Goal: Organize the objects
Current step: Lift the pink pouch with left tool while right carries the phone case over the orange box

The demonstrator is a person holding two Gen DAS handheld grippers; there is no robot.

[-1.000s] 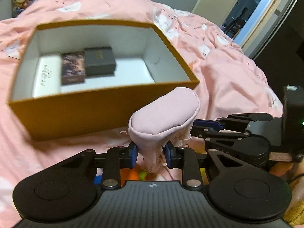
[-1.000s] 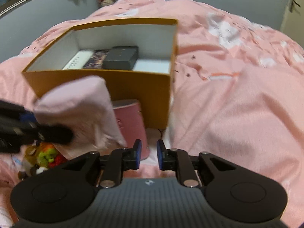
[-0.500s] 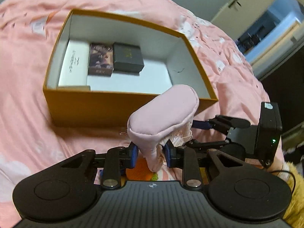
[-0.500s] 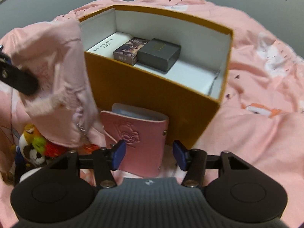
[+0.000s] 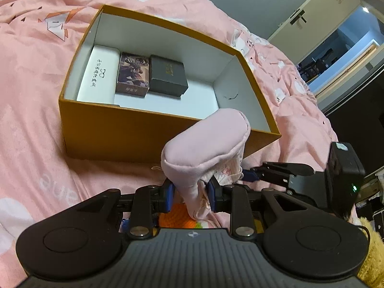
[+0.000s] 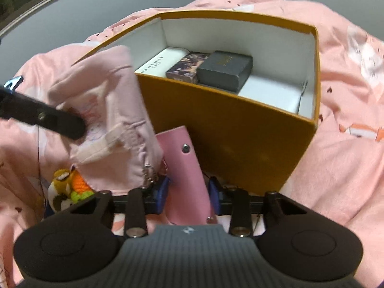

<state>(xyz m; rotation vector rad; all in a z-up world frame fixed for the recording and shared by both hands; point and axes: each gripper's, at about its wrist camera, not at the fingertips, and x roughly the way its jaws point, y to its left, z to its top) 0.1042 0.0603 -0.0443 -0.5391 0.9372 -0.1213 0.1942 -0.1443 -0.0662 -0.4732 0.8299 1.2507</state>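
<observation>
Your left claw (image 5: 189, 198) pinches the pale pink pouch (image 5: 204, 148); your right claw (image 6: 188, 195) is closing on the pink card holder (image 6: 184, 168) beside the orange box (image 6: 240, 132) on the bed (image 6: 348, 132).

Pale pink fabric pouch (image 5: 206, 144) upright, off the bed, near the open mustard box (image 5: 144, 132) front wall. Pink snap-button card holder (image 6: 184, 165) tilted against that box corner. Inside: white case (image 5: 98, 74), illustrated card box (image 5: 133, 74), dark grey box (image 5: 168, 76), probably touching side by side.
</observation>
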